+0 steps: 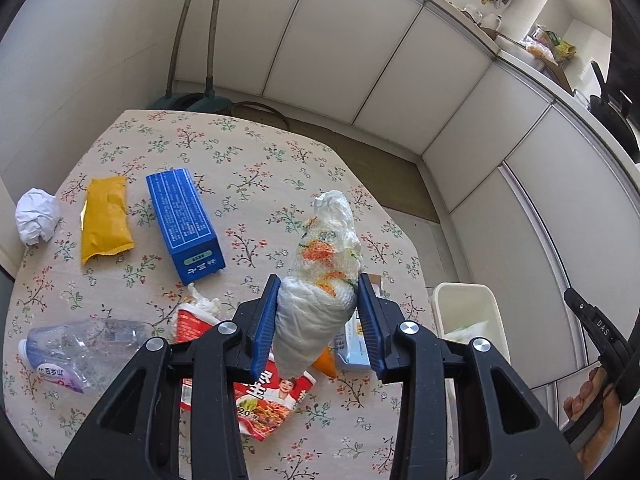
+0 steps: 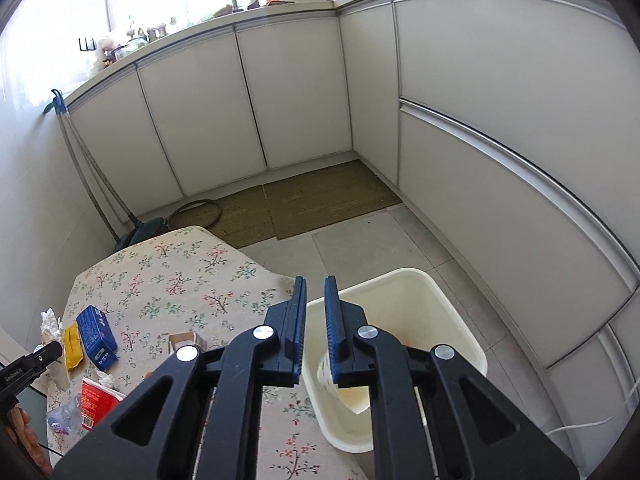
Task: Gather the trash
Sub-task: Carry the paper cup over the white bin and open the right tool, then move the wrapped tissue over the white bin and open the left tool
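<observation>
My left gripper (image 1: pixel 318 294) is shut on a crumpled white wrapper with orange print (image 1: pixel 326 260), held above the floral table (image 1: pixel 260 184). On the table lie a blue box (image 1: pixel 184 220), a yellow packet (image 1: pixel 105 219), a white paper ball (image 1: pixel 36 216), a crushed plastic bottle (image 1: pixel 76 346) and a red noodle package (image 1: pixel 264 394). My right gripper (image 2: pixel 315 312) is narrowly open and empty, above the cream bin (image 2: pixel 400 344) beside the table. A paper cup (image 2: pixel 340 388) lies in the bin.
White kitchen cabinets (image 2: pixel 304 92) line the back and right. A brown mat (image 2: pixel 320 204) covers the floor. Broom handles (image 1: pixel 196 28) lean in the far corner. A light blue pack (image 1: pixel 354 348) and a small cardboard box (image 2: pixel 186 340) lie near the table's right edge.
</observation>
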{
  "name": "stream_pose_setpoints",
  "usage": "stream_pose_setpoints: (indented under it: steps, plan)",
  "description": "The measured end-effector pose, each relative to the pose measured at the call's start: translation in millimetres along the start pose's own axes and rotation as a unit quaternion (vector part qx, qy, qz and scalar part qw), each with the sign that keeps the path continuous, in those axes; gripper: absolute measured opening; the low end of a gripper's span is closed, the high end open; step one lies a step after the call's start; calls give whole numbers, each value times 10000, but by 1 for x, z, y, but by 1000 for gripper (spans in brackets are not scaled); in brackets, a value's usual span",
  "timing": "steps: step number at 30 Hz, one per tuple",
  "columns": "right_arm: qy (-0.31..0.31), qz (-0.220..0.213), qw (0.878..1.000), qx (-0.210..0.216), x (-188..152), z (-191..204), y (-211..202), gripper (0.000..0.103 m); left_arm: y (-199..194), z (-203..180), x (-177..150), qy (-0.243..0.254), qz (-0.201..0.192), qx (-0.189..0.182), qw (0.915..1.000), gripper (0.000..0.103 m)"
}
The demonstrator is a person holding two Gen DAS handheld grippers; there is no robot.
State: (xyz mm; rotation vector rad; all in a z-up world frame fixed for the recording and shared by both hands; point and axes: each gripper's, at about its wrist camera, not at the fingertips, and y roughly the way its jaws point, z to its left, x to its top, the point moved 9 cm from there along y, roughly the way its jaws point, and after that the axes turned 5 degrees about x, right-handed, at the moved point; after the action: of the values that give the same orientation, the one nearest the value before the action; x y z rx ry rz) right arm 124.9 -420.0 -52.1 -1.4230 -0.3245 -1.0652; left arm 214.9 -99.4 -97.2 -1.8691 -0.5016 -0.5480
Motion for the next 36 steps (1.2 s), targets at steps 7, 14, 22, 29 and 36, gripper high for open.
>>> stream_pose_setpoints:
  steps: [7,14,22,29,36]
  plan:
    - [179,-315,9980,-520,7,-52,-20,85,13,-47,-10,311,11,-162,9994,37]
    - [561,-550,9908,-1104,12,-112,-38,91,33,-116,-26,464,240,-588,9969,37]
    - [1281,-538,9810,-1355,12,-171,-52,92,55,-213,-51,982,486,-993,9890,37]
    - [1515,-607,9753,-1491,10,-199,-62,92,79,-263,-68,1143,788,-1159,9835,37]
    - [1574,-583,9745,-1486,8,-209,-64,92,95,-287,-84,1211,1079,-1238,9790,40]
